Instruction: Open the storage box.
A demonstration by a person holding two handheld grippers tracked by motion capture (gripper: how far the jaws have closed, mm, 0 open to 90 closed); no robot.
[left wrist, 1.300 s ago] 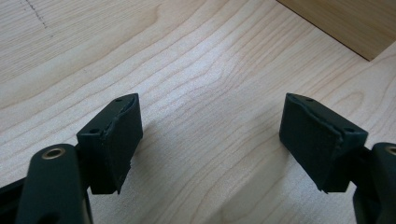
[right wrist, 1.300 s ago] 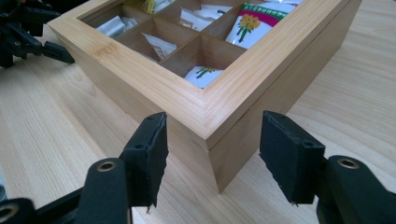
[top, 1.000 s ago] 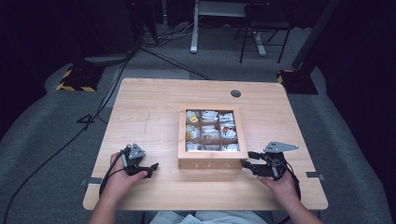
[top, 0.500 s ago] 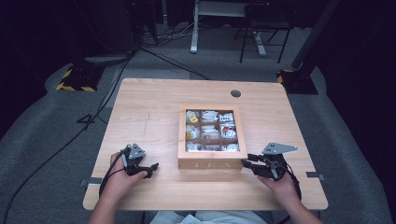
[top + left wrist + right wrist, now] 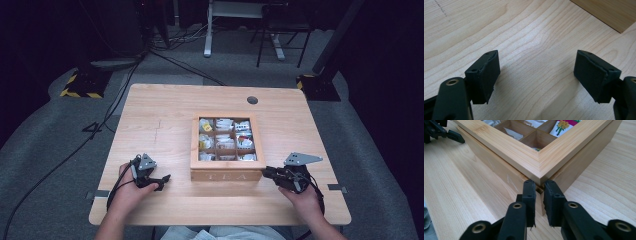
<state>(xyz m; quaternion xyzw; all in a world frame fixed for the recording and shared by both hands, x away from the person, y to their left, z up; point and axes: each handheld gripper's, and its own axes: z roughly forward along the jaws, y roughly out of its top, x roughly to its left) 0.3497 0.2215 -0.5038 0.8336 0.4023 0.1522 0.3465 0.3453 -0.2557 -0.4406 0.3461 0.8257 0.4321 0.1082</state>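
Observation:
A wooden tea box [image 5: 226, 174] with a windowed lid stands at the table's middle, with tea bags [image 5: 225, 141] in its compartments. My left gripper [image 5: 162, 181] rests on the table to the left of the box. Its jaws stand wide open over bare wood [image 5: 536, 72], and a box corner [image 5: 609, 12] shows farther off. My right gripper [image 5: 266, 172] is at the box's front right corner. Its jaws [image 5: 539, 186] are nearly together, with the tips against the corner just under the lid's rim [image 5: 539, 167] and nothing between them.
The light wooden table [image 5: 160, 125] has a round cable hole [image 5: 252, 100] at the back. Cables [image 5: 125, 100] and chair and desk legs stand on the grey floor beyond. The left gripper [image 5: 441, 132] shows across the box in the right gripper view.

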